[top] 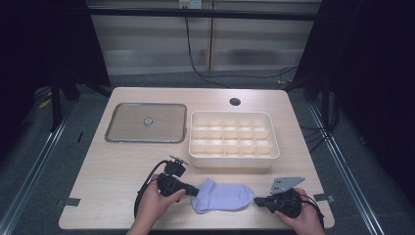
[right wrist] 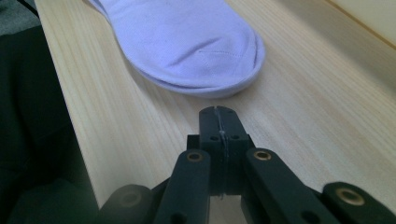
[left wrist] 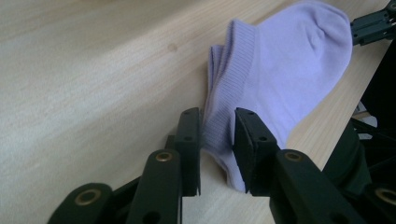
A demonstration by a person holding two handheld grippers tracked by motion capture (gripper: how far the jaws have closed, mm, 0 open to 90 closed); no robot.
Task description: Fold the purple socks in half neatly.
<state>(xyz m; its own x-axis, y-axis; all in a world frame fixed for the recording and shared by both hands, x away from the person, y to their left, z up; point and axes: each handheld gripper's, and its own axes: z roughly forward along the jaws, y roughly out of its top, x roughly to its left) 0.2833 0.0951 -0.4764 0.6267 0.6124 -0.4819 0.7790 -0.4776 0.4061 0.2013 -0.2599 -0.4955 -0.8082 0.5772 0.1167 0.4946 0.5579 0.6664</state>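
Note:
A lilac ankle sock (top: 222, 196) lies flat near the table's front edge, cuff to the left and toe to the right. My left gripper (top: 195, 191) reaches in from the left, its jaws standing a little apart on either side of the ribbed cuff (left wrist: 233, 70); in the left gripper view (left wrist: 217, 116) a thin gap shows beside one pad. My right gripper (top: 257, 200) lies just off the toe. Its jaws are shut together with nothing between them (right wrist: 218, 112), a short way from the sock's toe (right wrist: 187, 42). Its tip (left wrist: 373, 25) also shows past the toe.
A white box divided into several compartments (top: 230, 160) stands behind the sock. A flat metal-rimmed lid with a centre knob (top: 127, 122) lies at the back left. A round cable hole (top: 235, 102) is near the far edge. Bare tabletop lies left of the hands.

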